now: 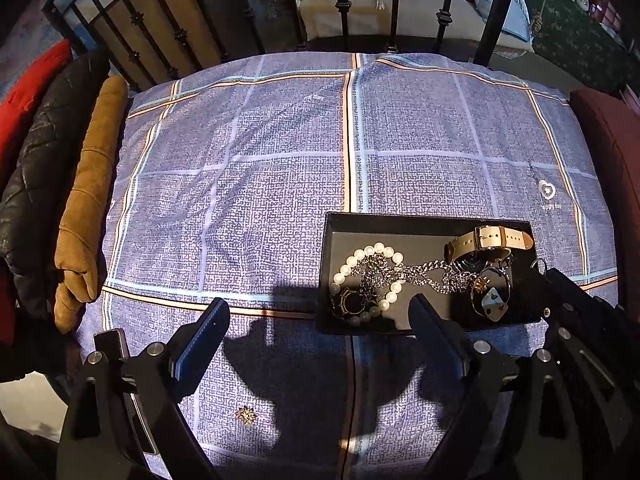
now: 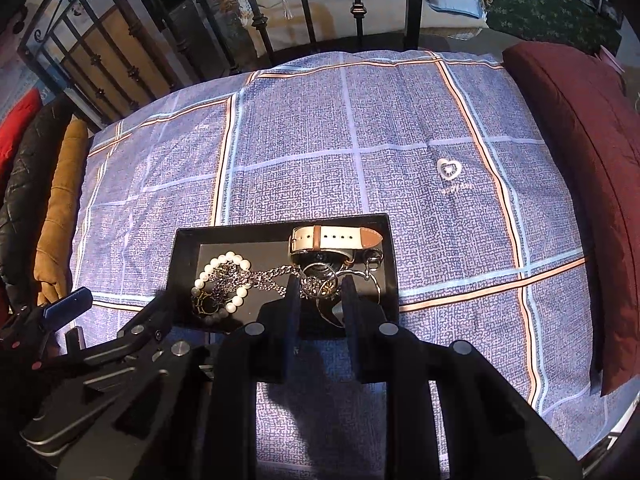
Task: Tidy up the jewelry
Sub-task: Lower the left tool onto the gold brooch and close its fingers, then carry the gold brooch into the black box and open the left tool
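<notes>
A black tray (image 1: 400, 220) lies on the blue checked bedcover (image 1: 260, 140). In it are a pearl bracelet (image 1: 352, 261), a silver chain (image 1: 424, 274), a beige-strap watch (image 1: 496, 238) and ring-shaped pieces (image 1: 494, 298). A small gold brooch (image 1: 245, 415) lies loose on the cover near me. My left gripper (image 1: 316, 312) is open and empty, just short of the tray's near edge. In the right wrist view the tray (image 2: 280, 230) holds the pearls (image 2: 208, 270) and watch (image 2: 340, 238). My right gripper (image 2: 320, 284) hangs over the tray's near right part, narrowly parted around a ring piece (image 2: 318, 276).
A tan cushion (image 1: 88, 200) and black quilted jacket (image 1: 32, 184) lie along the left edge. A dark red cushion (image 2: 580, 168) lies on the right. A black iron bed rail (image 1: 344, 4) stands at the far end. A phone-like slab (image 1: 112, 344) lies under my left gripper.
</notes>
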`<state>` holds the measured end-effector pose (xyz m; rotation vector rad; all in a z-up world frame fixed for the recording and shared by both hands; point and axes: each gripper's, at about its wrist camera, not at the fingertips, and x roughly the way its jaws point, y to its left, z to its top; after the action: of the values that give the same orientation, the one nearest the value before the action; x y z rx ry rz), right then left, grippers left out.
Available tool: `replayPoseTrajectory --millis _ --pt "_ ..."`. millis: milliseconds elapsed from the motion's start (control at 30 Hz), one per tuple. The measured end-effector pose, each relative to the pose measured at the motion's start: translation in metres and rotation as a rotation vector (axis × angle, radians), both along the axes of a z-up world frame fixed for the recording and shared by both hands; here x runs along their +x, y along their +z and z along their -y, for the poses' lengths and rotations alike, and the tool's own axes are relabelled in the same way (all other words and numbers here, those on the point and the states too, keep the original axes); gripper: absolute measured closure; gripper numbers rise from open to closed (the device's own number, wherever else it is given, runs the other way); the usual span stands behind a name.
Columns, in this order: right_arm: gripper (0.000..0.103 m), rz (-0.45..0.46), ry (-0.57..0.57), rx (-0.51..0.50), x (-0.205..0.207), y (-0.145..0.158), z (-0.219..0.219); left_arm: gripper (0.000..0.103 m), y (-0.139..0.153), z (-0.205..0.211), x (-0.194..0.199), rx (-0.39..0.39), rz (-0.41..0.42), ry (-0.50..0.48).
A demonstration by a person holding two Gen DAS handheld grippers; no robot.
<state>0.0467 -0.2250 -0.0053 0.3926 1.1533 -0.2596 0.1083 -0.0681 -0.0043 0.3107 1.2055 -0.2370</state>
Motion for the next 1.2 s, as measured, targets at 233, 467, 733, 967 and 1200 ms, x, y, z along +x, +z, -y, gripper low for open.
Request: replayPoseTrajectory --millis 233,467,733,967,1200 --pt "0.042 -0.007 -0.015 -0.022 0.005 -0.003 0.01 0.014 -0.001 -0.009 0.008 -0.013 -0.007 0.031" --pt "0.036 0.045 -0.003 0.004 -0.007 0.011 0.013 0.016 -0.001 -0.069 0.002 0.031 0.019 0.053" --pt "0.036 -0.002 0.025 0.094 -0.038 -0.005 -0.002 0.026 -0.059 -0.146 -0.041 0.112 -0.143 0.141" --pt "0.036 -0.04 0.101 0.103 -0.048 -0.018 -0.026 0.023 -0.079 -0.133 -0.043 0.111 -0.117 0.13" --pt "0.036 -0.039 0.116 0.109 -0.051 -0.017 -0.033 0.037 -0.073 -0.129 -0.036 0.044 -0.117 0.127"
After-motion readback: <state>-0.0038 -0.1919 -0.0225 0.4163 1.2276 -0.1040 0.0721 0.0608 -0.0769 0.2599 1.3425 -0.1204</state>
